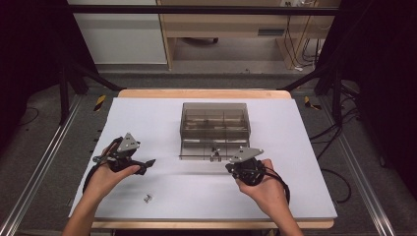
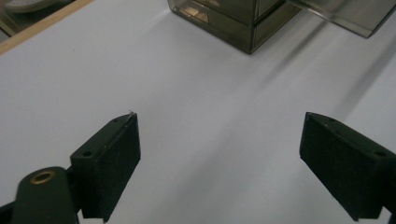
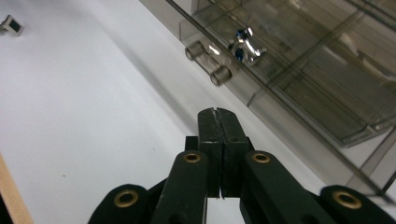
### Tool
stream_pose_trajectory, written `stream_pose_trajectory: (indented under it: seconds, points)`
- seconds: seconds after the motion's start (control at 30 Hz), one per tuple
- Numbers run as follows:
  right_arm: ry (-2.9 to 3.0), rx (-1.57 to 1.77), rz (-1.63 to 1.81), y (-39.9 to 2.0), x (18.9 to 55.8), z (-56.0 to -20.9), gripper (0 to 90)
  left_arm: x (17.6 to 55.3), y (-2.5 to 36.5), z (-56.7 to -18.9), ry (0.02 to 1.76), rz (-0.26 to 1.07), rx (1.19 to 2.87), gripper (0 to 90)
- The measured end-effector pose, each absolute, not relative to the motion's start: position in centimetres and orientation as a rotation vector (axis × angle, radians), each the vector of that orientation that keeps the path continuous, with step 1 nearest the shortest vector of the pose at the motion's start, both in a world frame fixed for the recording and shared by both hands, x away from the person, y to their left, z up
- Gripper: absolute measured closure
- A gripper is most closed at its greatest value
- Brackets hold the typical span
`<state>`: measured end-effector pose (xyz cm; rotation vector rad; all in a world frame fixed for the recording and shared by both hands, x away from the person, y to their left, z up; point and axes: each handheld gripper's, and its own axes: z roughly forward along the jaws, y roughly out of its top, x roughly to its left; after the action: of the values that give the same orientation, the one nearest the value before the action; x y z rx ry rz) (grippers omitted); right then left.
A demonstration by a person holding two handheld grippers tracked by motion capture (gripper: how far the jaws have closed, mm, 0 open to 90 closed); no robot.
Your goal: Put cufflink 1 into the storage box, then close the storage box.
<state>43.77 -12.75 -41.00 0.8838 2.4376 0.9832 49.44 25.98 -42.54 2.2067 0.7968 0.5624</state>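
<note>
A smoky clear drawer box (image 1: 215, 120) stands mid-table, its lower drawer (image 1: 196, 150) pulled out toward me. Inside the drawer lies a small shiny metal part (image 1: 215, 153), which the right gripper view shows with blue spots (image 3: 243, 44) behind the drawer's knob handle (image 3: 208, 63). My right gripper (image 1: 229, 167) hovers just in front of the drawer, jaws pressed together with nothing between them (image 3: 218, 112). My left gripper (image 1: 146, 165) sits left of the box, jaws wide apart over bare table (image 2: 219, 121). The box (image 2: 238, 21) lies ahead of it.
Another small metal piece (image 1: 147, 198) lies on the white table top (image 1: 305, 191) near the front edge, between my hands; it also shows as a tiny block (image 3: 11, 24). Wooden table edges frame the white surface. Dark frame posts stand at both sides.
</note>
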Motion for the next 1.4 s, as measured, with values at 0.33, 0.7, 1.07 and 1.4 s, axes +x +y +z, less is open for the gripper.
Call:
stream_pose_trajectory:
  seconds: [0.33, 0.7, 1.07, 1.4]
  points:
    - [2.307, 0.993, 1.072, -12.9, 43.1, -42.9, 90.0, 51.3, 23.9, -40.5, 0.746, 0.581, 2.129, 28.3]
    - [2.198, 1.043, 1.082, -12.0, 42.6, -44.9, 90.0, 51.7, 20.3, -37.7, 0.691, 0.58, 2.079, 63.0]
    - [2.117, 1.064, 1.129, -11.9, 41.9, -45.7, 90.0, 54.0, 18.6, -35.6, 0.761, 0.492, 1.962, 90.0]
    - [2.1, 1.071, 1.137, -11.6, 42.4, -46.1, 90.0, 55.1, 15.6, -36.1, 0.724, 0.51, 1.983, 90.0]
